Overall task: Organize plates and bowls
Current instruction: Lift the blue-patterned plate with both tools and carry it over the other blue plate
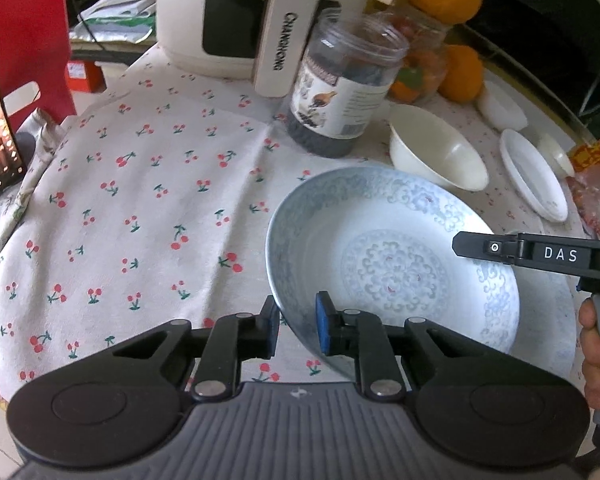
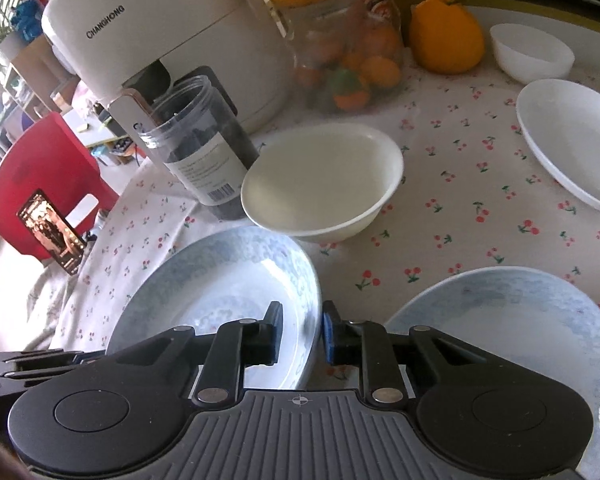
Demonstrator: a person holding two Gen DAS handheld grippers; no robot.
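Cherry-cloth desk (image 1: 140,200): both tools, left tool (image 1: 298,326) and right tool (image 2: 300,330), are pinching the blue-patterned plate (image 1: 388,248); cream bowl (image 2: 320,184) and white dishes lying unstacked.

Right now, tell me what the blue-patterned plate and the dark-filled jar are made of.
Blue-patterned plate: looks like glazed ceramic or porcelain, given its glossy sheen and the printed scrollwork under the glaze. Dark-filled jar: probably clear plastic, with see-through walls, a threaded rim and a paper label.
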